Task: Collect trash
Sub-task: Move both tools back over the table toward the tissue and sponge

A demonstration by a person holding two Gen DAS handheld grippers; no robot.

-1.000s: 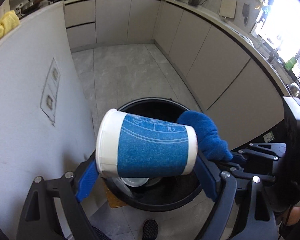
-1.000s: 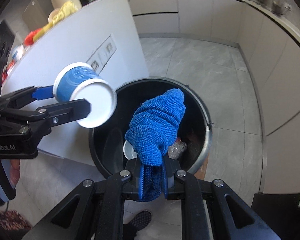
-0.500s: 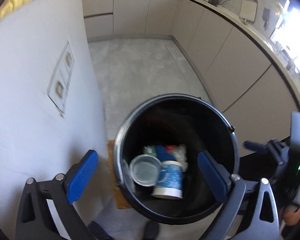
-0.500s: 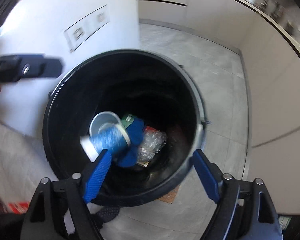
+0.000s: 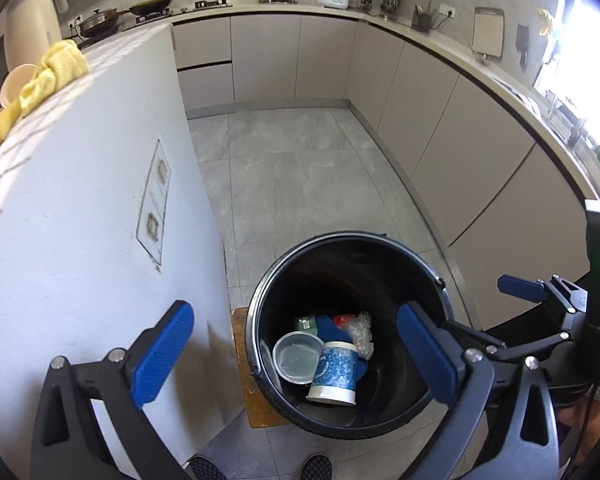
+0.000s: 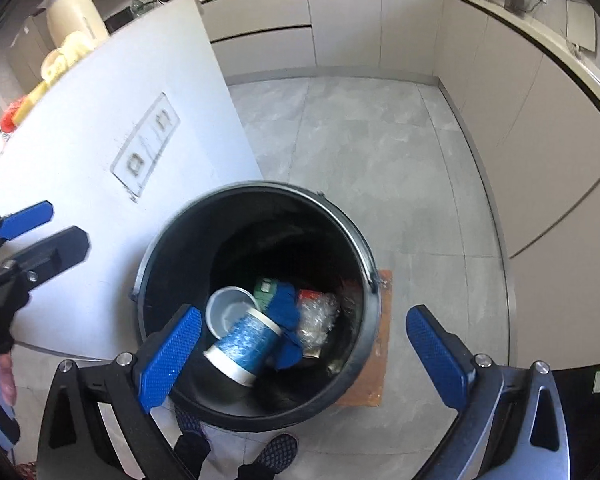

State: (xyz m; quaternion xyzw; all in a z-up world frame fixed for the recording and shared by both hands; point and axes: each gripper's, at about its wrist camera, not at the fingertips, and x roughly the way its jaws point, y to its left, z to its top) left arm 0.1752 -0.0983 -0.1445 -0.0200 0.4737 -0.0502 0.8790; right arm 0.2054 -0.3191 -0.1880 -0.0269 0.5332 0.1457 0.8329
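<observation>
A black round trash bin [image 5: 440, 280] [image 6: 148, 256] stands on the floor beside a white island. Inside lie a blue-and-white paper cup [image 5: 334, 372] [image 6: 244, 344], a blue cloth [image 5: 332, 330] [image 6: 284, 308], a clear plastic lid [image 5: 298, 356] [image 6: 230, 312], crumpled clear plastic [image 5: 362, 330] [image 6: 316, 320] and a green packet [image 6: 265, 290]. My left gripper [image 5: 296, 356] is open and empty above the bin. My right gripper [image 6: 304, 356] is open and empty above the bin; it also shows in the left wrist view [image 5: 520, 288].
The white island wall [image 5: 80, 220] with sockets stands left of the bin. Yellow cloths [image 5: 56, 68] and a cream kettle [image 5: 28, 24] sit on top. Beige cabinets [image 5: 460, 128] line the back and right. A brown mat [image 6: 370, 360] lies under the bin. Grey floor [image 5: 300, 168] stretches beyond.
Both grippers opened: the paper cup and blue cloth dropped into the bin. Both grippers have since lifted and pulled back, still open.
</observation>
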